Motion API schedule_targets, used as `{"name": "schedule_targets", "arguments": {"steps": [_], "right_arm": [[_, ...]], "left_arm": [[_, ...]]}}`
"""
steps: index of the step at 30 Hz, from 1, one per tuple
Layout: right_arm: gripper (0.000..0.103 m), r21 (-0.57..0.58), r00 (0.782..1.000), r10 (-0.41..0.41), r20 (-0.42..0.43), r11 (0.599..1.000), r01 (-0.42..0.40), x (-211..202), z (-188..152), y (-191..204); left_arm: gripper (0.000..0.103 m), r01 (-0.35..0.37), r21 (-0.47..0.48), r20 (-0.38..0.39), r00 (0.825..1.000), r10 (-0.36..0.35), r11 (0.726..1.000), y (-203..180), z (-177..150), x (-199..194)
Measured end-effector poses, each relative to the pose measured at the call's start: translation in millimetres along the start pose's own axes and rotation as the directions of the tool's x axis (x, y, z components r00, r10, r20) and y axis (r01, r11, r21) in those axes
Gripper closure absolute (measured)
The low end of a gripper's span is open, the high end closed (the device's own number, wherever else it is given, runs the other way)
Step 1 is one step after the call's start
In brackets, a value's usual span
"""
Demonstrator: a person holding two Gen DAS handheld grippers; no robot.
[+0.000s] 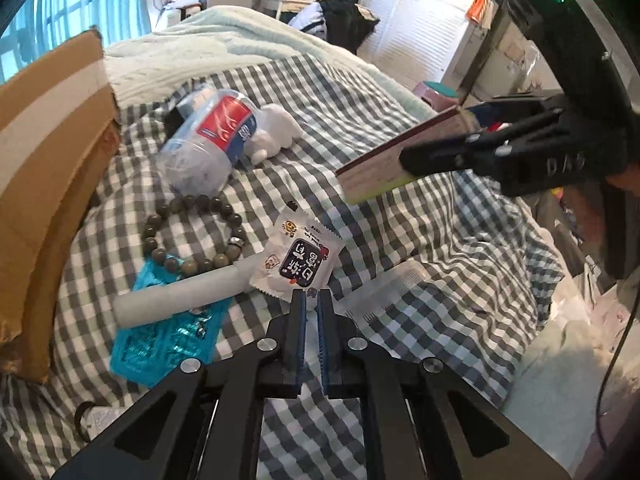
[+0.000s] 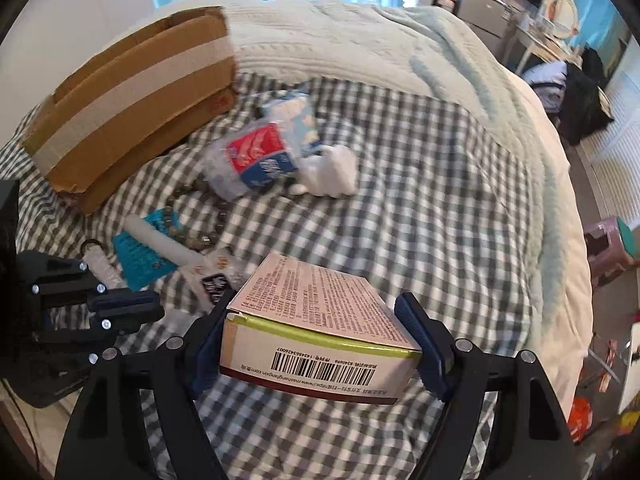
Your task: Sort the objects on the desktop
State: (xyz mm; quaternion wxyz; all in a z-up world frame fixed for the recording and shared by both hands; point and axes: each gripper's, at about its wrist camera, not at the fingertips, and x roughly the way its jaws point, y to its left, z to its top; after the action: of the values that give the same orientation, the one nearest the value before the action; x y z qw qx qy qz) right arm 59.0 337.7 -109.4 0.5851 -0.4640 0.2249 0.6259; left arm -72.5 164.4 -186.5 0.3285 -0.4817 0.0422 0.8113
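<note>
Right tool (image 2: 316, 336) clamps medicine box (image 2: 320, 320) above checked bedspread (image 2: 420, 208) clutter.

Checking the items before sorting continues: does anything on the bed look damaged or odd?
The plastic bottle with the red and blue label lies on its side, crushed and dented, against the white plush toy. Nothing else stands out.
</note>
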Motion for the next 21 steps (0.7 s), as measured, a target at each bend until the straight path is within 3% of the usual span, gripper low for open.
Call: {"name": "schedule_targets", "arguments": {"steps": [4, 10, 19, 20, 21], "right_arm": [[0.025, 0.034, 1.0, 0.01, -0.016, 0.999, -0.009, 6.5, -2.4, -12.9], [0.025, 0.054, 0.999, 0.035, -0.031, 0.998, -0.034, 15.3, -2.6, -20.3], [0.025, 0.106, 0.998, 0.058, -0.038, 0.993, -0.054, 15.7, -2.1, -25.4], [0.025, 0.107, 0.997, 0.059, -0.04, 0.993, -0.054, 16.0, -2.5, -25.6], [0.025, 0.107, 0.997, 0.059, -0.042, 0.993, -0.054, 16.0, -3.1, -24.9]], "left_arm": [[0.056, -0.021, -0.006, 0.021, 1.0, 0.021, 1.0, 2.4, 5.1, 14.0], [0.053, -0.008, 0.015, 0.009, 1.0, 0.008, 1.0, -0.7, 12.8, 37.8], [0.053, -0.075, 0.192, 0.022, 0.997, 0.072, 0.978, -23.8, 8.4, 61.2], [0.055, -0.064, 0.188, 0.016, 0.998, 0.062, 0.98, -22.2, 7.9, 61.8], [0.071, -0.052, 0.175, 0.009, 0.999, 0.051, 0.983, -18.6, 7.5, 62.3]]}}
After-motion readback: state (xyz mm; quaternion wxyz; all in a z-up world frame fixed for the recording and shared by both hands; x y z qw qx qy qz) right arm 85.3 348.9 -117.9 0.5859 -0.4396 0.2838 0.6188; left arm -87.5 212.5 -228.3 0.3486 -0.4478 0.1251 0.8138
